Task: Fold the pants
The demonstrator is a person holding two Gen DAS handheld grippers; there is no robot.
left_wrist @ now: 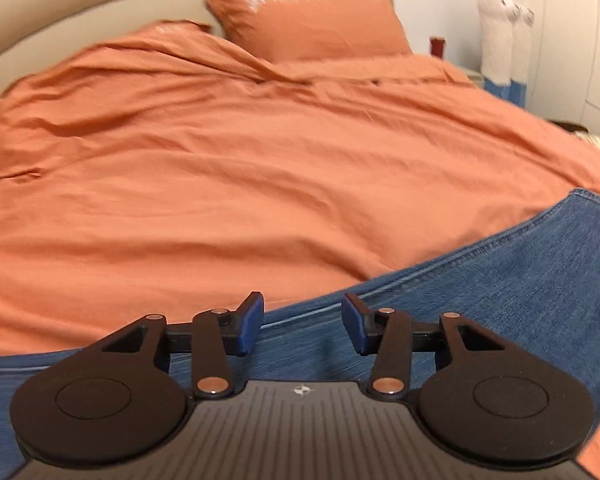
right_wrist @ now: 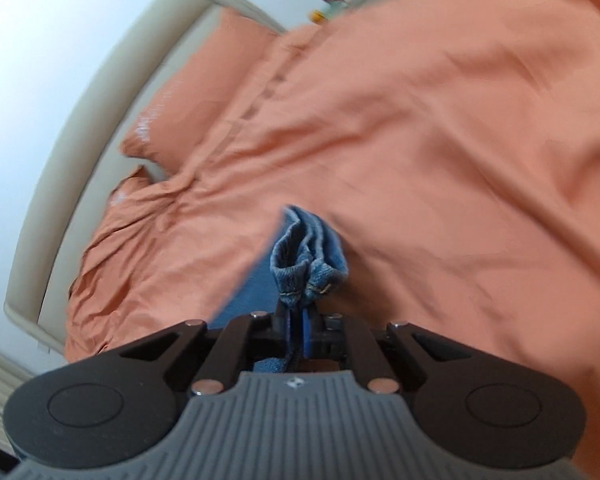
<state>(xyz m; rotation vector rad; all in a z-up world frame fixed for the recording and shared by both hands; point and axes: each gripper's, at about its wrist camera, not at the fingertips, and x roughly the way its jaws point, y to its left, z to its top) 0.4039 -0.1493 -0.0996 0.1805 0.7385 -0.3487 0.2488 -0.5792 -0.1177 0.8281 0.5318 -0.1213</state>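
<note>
Left wrist view: blue denim pants [left_wrist: 480, 300] are lying flat on the orange duvet [left_wrist: 220, 180], their long axis running from lower left to upper right, while the left gripper [left_wrist: 303, 326] is hovering over them, jaws apart and empty. Right wrist view: the right gripper [right_wrist: 300, 330] is pinching a bunched denim edge [right_wrist: 308, 256], jaws fully closed, folds pointing away from the camera.

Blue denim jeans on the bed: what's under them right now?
The blue denim jeans lie directly on the orange duvet cover, which spreads out beyond their edge. Whatever sits beneath the denim itself is covered. One bunched end is pinched in the right claw.
</note>
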